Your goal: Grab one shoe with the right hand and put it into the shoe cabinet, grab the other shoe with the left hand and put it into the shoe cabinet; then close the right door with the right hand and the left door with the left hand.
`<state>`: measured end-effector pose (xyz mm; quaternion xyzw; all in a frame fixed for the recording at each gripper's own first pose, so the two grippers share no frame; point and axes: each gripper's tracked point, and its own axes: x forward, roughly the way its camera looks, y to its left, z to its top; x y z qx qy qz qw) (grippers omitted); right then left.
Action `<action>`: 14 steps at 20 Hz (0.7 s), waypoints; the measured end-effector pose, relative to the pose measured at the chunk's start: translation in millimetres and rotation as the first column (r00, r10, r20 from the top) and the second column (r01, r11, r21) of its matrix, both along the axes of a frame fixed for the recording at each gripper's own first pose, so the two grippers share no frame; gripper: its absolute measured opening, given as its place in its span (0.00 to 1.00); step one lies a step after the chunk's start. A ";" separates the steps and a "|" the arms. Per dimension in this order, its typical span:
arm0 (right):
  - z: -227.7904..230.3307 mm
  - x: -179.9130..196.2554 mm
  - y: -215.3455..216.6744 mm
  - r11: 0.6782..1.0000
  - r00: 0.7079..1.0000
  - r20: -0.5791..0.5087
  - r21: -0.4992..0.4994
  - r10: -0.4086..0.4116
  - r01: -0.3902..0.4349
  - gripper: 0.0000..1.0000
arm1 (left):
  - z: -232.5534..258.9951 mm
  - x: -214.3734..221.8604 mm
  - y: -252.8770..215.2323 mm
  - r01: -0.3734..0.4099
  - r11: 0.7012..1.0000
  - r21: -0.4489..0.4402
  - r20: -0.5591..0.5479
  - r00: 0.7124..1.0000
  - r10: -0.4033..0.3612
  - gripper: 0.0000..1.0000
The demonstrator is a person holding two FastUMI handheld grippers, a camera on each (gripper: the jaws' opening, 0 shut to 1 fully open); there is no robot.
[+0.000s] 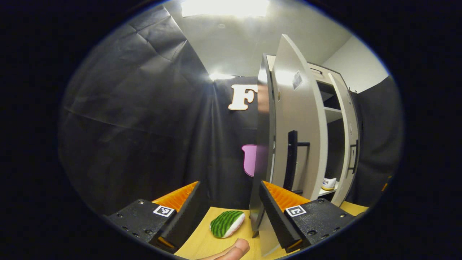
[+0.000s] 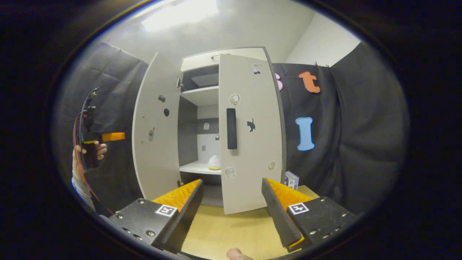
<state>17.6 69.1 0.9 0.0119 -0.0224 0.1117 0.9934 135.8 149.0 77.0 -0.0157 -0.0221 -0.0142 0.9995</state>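
In the left gripper view, the left gripper (image 1: 229, 213) is hanging low over the wooden worktop (image 1: 202, 242) with its jaws standing wide and nothing between them. A fingertip (image 1: 234, 250) of the holding hand is showing at the bottom edge. Just ahead of the claw, near the worktop's front part, a green striped slipper (image 1: 226, 224) with a white sole is lying flat, its long axis slanting up and to the right. Whether this is one of the task's shoes I cannot tell. The left door (image 1: 299, 137) of the shoe cabinet (image 1: 335, 119) is standing edge-on just beyond the right finger, its dark bar handle (image 1: 291, 159) facing the claw's right side. So the door's free edge is lying directly ahead and slightly right, and the left gripper is plainly the nearer one for pushing it.

In the right gripper view, the right gripper (image 2: 232, 213) is also gaping wide and empty above the worktop (image 2: 231, 231). Straight ahead, the right door (image 2: 251, 133) is standing partly closed, its vertical handle (image 2: 231, 128) facing the claw. Farther in, on the lower shelf (image 2: 196, 168), a pale shoe with a yellow sole (image 2: 214, 163) is resting, so I judge shoe placing is at least partly done. At the far left, the left gripper (image 2: 112, 137) is being held up beside the left door (image 2: 157, 133), which is swung wide.
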 end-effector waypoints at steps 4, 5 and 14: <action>-2.4 -10.9 0.4 0.999 1.000 0.016 -0.031 -0.016 0.016 0.96 | -9.0 28.9 -5.2 0.007 1.000 0.024 -0.049 0.999 -0.005 0.93; -2.5 -13.7 -0.6 0.999 1.000 0.018 -0.033 -0.020 0.021 0.96 | -14.6 35.0 -9.5 0.009 1.000 0.022 -0.077 0.997 -0.007 0.96; -7.1 -23.5 6.7 0.998 0.998 0.036 -0.034 0.049 -0.047 0.96 | -6.8 32.6 -34.6 0.022 0.999 0.023 -0.123 0.992 -0.019 0.94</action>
